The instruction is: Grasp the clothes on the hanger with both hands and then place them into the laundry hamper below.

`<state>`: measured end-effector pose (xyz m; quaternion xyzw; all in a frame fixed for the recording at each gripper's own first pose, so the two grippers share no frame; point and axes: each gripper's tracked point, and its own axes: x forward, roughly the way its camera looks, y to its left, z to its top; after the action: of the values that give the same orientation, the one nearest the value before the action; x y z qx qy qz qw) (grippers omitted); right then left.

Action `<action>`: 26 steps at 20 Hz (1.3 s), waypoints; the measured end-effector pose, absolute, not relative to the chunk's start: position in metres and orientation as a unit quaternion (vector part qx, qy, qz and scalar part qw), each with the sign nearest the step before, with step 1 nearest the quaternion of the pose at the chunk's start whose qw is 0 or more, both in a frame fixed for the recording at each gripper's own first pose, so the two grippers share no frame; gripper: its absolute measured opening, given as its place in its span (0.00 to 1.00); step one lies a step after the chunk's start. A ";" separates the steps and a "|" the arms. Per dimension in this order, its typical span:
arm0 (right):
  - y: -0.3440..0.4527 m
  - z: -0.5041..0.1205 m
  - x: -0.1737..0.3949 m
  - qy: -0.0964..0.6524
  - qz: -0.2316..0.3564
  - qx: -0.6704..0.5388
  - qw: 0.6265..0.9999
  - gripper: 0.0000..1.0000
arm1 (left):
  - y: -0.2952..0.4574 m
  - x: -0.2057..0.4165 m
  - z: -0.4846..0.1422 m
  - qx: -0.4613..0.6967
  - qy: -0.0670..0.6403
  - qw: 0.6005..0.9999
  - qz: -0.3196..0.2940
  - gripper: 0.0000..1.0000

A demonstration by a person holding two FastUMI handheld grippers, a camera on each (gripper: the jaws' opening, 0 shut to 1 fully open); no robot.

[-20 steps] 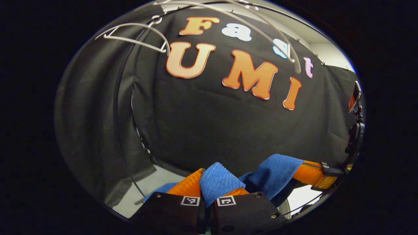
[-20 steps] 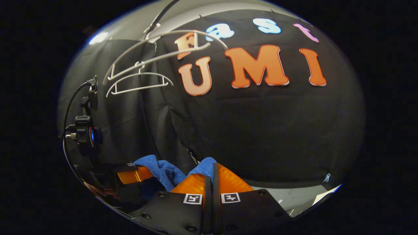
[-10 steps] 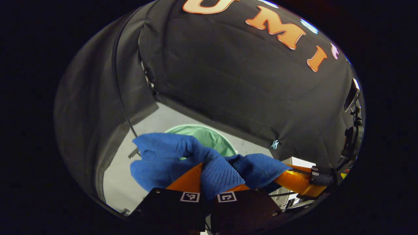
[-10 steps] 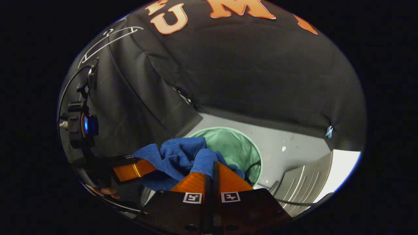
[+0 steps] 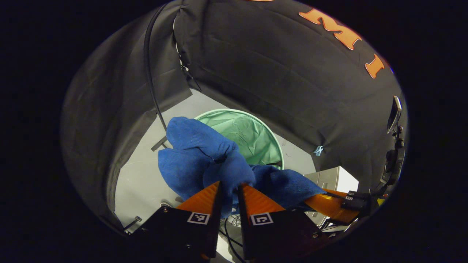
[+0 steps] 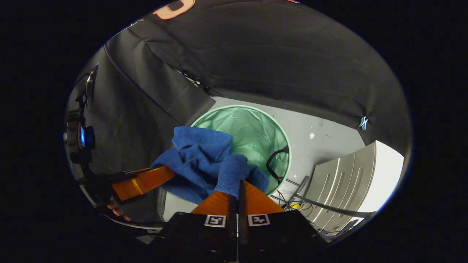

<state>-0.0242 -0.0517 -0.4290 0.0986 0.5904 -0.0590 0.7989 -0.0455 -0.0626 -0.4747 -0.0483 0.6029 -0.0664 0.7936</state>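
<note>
No legible text, label or number anywhere.

Blue garment (image 5: 197, 153) now over hamper (image 5: 252, 131)

A pale grey floor (image 6: 321, 128) is lying below the black cloth wall (image 6: 274, 62), a small light-blue clip (image 6: 362, 122) is hanging at its hem, and a ribbed grey panel (image 6: 340, 182) is standing beside loose cables (image 6: 292, 204).

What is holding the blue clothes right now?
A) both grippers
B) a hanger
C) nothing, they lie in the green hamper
A: the left gripper and the right gripper each pinch a fold of the blue clothes, above the green hamper.
</note>
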 end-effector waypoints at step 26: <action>-0.043 -0.251 0.039 0.366 -0.048 0.057 0.927 0.98 | -0.056 0.027 -0.315 -0.028 0.398 0.914 -0.076 0.96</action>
<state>0.0395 -0.0427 -0.2512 0.0575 0.3663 -0.0483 0.9275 0.0275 -0.0560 -0.3147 -0.0277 0.3984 -0.0757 0.9136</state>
